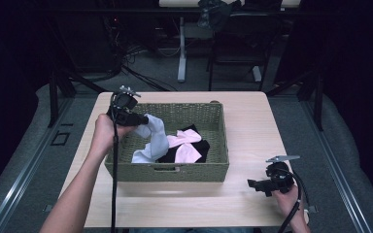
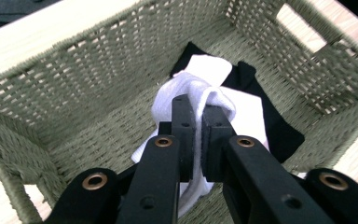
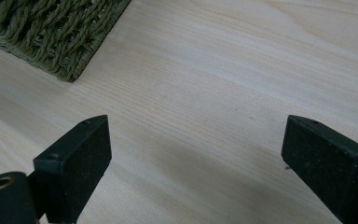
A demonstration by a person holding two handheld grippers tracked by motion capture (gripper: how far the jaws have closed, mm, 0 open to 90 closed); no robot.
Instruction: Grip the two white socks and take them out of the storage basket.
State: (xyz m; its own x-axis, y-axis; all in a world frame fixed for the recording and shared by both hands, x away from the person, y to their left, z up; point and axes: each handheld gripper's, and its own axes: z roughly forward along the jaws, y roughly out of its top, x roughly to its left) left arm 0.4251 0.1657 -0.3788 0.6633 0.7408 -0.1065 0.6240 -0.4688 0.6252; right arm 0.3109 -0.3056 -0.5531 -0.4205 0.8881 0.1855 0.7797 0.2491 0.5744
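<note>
One white sock (image 1: 155, 138) hangs over the green basket (image 1: 170, 172), pinched in the closed left tongs (image 1: 143, 120); that hand is raised above the basket's left rim. One pink cloth (image 1: 187, 145) and one black cloth (image 1: 201, 145) lie inside. The right tongs (image 1: 253, 183), wide open and empty, rest low on the worktop (image 1: 252, 126) right of the basket.

Woven olive-green wicker basket (image 1: 126, 170), same green weave on all walls and floor, chunky braided rim. White soft cloth garment (image 1: 156, 141), plain, no print; in the left gripper view it (image 2: 200, 93) looks bright white with a slightly fuzzy surface. Pale pink cloth pieces (image 1: 187, 145), plain. Black cloth (image 1: 201, 145) under them, solid black. Pale wooden desk (image 1: 252, 126), light beige with a faint pinkish tint, fine straight grain lines in the right gripper view (image 3: 242, 74). Left claw (image 2: 198, 135) matte black, brass-coloured rivets. Right claw (image 3: 196, 158) matte black too, grainy pad faces, with a grey plate on top. Floor grey, surroundings dark.
</note>
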